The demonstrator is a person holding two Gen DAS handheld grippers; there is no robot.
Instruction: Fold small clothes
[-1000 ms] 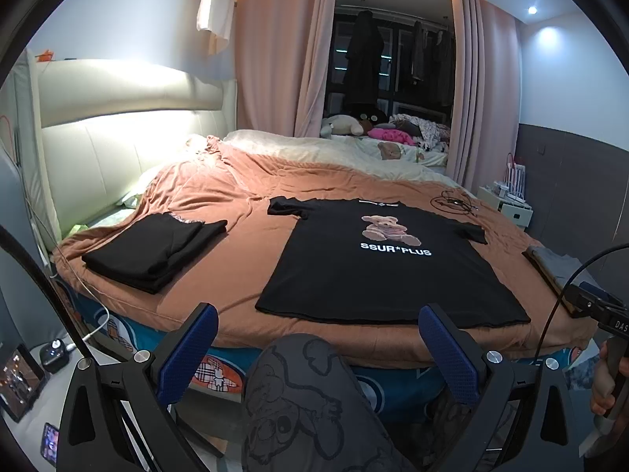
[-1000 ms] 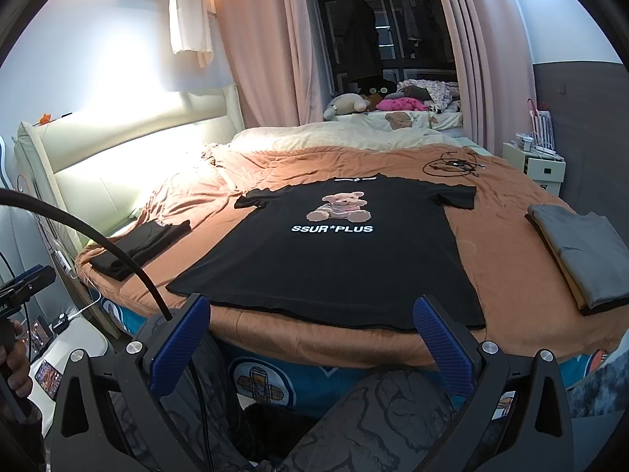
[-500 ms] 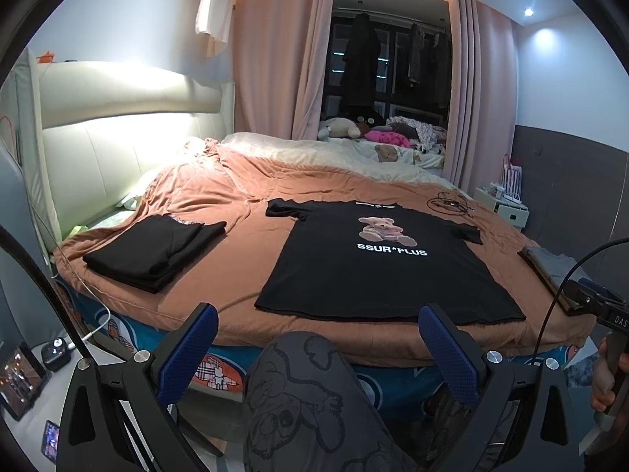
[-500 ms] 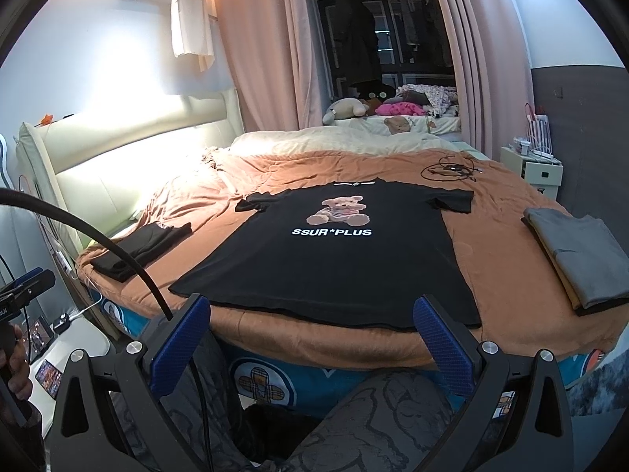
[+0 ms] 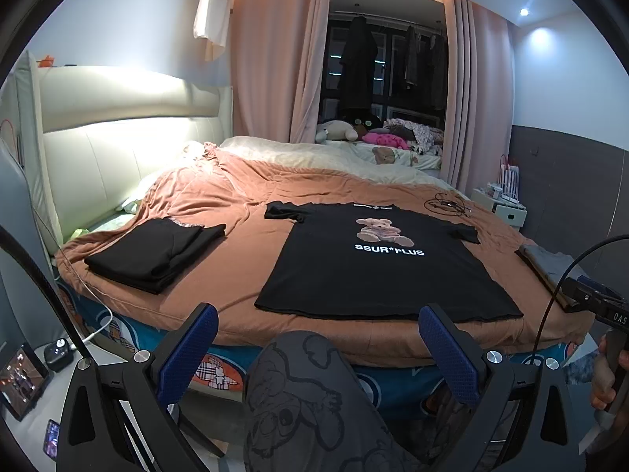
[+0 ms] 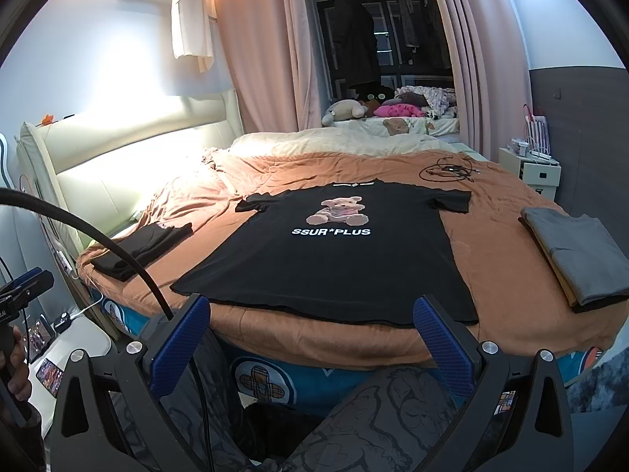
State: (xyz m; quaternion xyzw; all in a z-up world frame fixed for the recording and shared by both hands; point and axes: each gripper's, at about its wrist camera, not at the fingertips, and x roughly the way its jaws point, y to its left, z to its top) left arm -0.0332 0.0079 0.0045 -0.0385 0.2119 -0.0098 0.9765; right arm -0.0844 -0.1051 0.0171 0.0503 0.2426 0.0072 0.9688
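Black cotton spreads flat ahead of both tools: a T-shirt with a teddy-bear print and the white words "SSUR*PLUS" lies face up on the bed, on a rust-brown cover, its hem towards the tools and its collar away from them. Both short sleeves lie out to the sides.

The left tool is held short of the bed's near edge, its blue-padded fingers spread wide with nothing between them. Beyond its left finger, a folded stack of black clothes sits on the cover, well apart from the T-shirt. The person's knee, in grey patterned trousers, fills the gap between the fingers.

The right tool is likewise off the bed and spread wide, empty; the T-shirt's hem lies just beyond its fingertips. Far to its right, a folded grey stack rests near the bed's edge, and the black stack lies ahead to its left. A black cable is coiled on the cover past the T-shirt's right sleeve. Each hand shows at the frame edge of the other tool's view, gripping a handle.
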